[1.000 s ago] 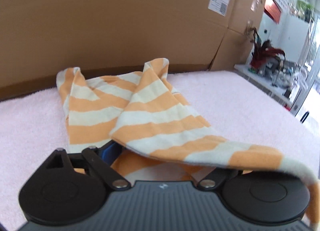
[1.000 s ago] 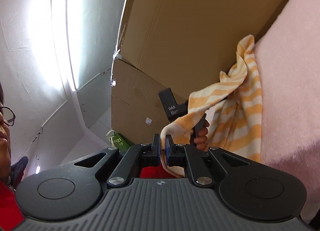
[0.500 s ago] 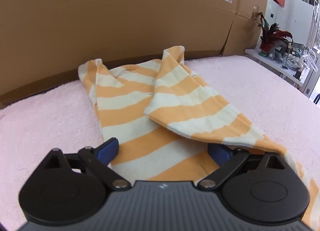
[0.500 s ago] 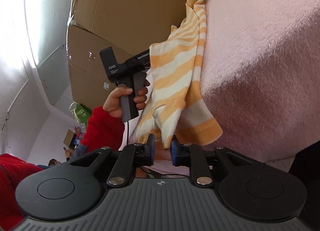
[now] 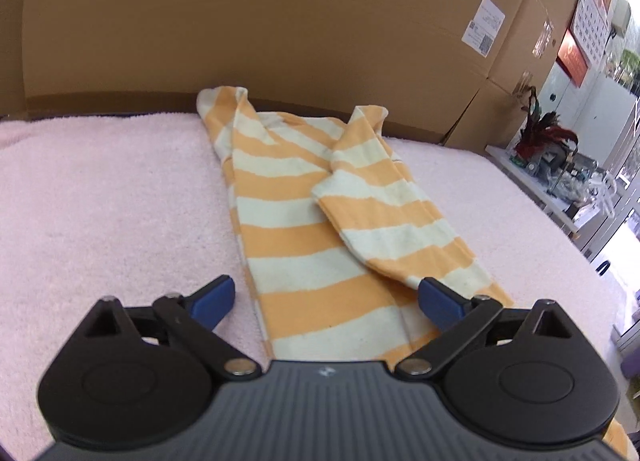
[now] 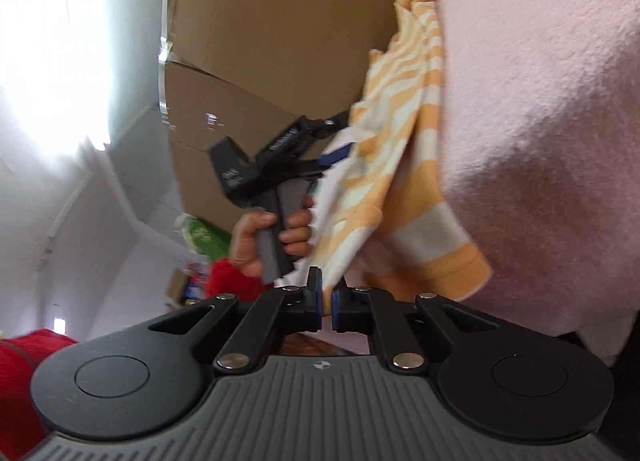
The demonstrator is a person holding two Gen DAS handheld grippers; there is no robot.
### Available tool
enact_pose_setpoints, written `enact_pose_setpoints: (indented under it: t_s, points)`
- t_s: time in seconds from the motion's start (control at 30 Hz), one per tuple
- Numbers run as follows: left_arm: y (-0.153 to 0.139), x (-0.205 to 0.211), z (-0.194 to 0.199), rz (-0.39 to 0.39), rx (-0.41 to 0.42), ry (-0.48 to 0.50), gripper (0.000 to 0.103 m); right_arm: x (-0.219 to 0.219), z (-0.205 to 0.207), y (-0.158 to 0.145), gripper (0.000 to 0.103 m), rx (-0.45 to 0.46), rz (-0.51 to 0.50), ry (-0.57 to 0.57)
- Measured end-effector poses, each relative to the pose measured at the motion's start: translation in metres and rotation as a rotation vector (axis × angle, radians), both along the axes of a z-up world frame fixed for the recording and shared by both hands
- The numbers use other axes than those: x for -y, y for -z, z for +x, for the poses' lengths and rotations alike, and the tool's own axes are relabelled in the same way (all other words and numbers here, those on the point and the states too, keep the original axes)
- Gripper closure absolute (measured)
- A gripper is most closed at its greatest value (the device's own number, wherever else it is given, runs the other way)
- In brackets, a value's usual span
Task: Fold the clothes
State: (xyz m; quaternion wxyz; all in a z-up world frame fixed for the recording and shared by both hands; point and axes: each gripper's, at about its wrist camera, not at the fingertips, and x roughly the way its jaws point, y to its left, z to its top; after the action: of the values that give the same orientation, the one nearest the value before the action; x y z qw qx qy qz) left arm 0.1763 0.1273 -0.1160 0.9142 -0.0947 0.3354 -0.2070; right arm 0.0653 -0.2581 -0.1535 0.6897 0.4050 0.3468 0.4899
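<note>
On the pink towel-covered surface lies one orange-and-cream striped garment, its long axis running from the cardboard boxes toward the near edge. Two grippers: the left gripper gapes over it, jaws just widening; the right gripper pinches its hanging hem, having just closed.

Tall brown cardboard boxes wall in a pink terry-covered table; a white side shelf holds a red-leaved plant beside bright glass doors.
</note>
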Motion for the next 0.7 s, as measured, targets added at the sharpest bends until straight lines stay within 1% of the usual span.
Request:
enact_pose_setpoints:
  t_s: [0.03, 0.07, 0.1, 0.17, 0.2, 0.3, 0.4, 0.43, 0.5, 0.53, 0.57, 0.6, 0.63, 0.7]
  points:
    - [0.000, -0.001, -0.002, -0.012, 0.002, 0.002, 0.004, 0.002, 0.001, 0.000, 0.096, -0.008, 0.065, -0.033]
    - [0.000, 0.001, -0.004, -0.008, 0.006, 0.004, 0.004, 0.002, 0.002, 0.001, 0.094, -0.019, 0.048, -0.031]
    - [0.000, 0.002, -0.005, -0.003, 0.010, 0.006, 0.004, 0.002, 0.003, 0.002, 0.093, -0.032, 0.022, -0.025]
    - [0.000, 0.005, -0.007, 0.002, 0.018, 0.014, 0.004, 0.001, 0.006, 0.009, 0.093, -0.061, -0.095, -0.001]
    - [0.000, 0.006, -0.007, 0.004, 0.021, 0.017, 0.004, 0.002, 0.006, 0.015, 0.094, -0.082, -0.126, 0.006]
    - [-0.001, 0.011, -0.007, 0.008, 0.029, 0.028, 0.004, 0.003, 0.002, 0.022, 0.095, -0.097, -0.187, 0.007]
    - [-0.005, 0.020, -0.012, 0.013, 0.063, 0.053, 0.004, 0.003, -0.002, 0.017, 0.096, -0.058, -0.234, 0.002]
    - [-0.007, 0.024, -0.015, 0.017, 0.088, 0.067, 0.004, 0.002, -0.003, 0.016, 0.096, -0.047, -0.249, 0.001]
    - [-0.012, 0.033, -0.025, 0.035, 0.167, 0.093, 0.006, 0.000, -0.002, 0.018, 0.094, -0.048, -0.323, -0.006]
    - [-0.014, 0.037, -0.029, 0.048, 0.213, 0.111, 0.006, 0.000, -0.002, 0.019, 0.088, -0.048, -0.361, -0.010]
    - [-0.016, 0.041, -0.034, 0.060, 0.259, 0.129, 0.008, 0.000, -0.002, 0.018, 0.079, -0.045, -0.414, -0.021]
    - [-0.017, 0.045, -0.037, 0.072, 0.287, 0.156, 0.010, 0.000, -0.002, 0.016, 0.078, -0.041, -0.469, -0.033]
    - [-0.017, 0.049, -0.039, 0.078, 0.300, 0.193, 0.010, 0.005, -0.006, 0.010, 0.078, -0.003, -0.515, -0.018]
    - [-0.011, 0.059, -0.040, 0.079, 0.284, 0.272, 0.013, 0.015, -0.012, -0.008, 0.079, 0.078, -0.519, 0.020]
